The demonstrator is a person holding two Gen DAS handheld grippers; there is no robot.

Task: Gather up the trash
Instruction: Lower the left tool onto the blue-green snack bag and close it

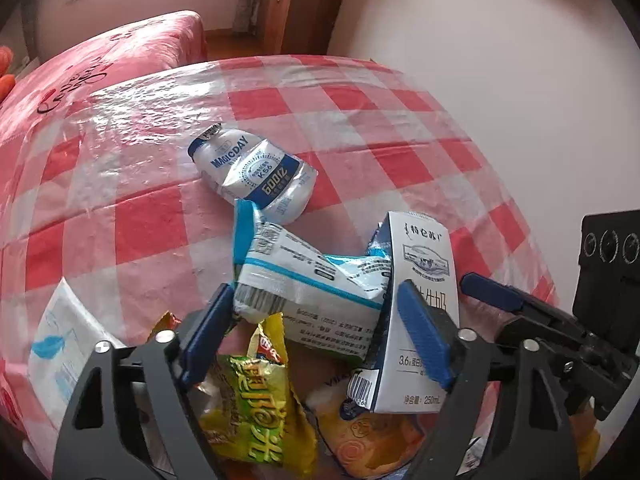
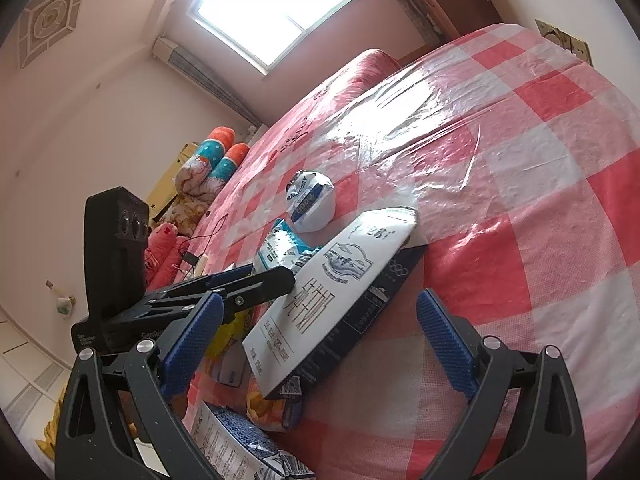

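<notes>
Blue pads of the left gripper (image 1: pixel 316 332) pinched a crumpled white-blue pouch (image 1: pixel 308 288). Beside it the milk carton (image 1: pixel 420 312) leaned on the checked tablecloth (image 1: pixel 140 220), with a crushed bottle (image 1: pixel 252 176) behind. Right gripper (image 2: pixel 320 344) stood spread around the carton.
</notes>
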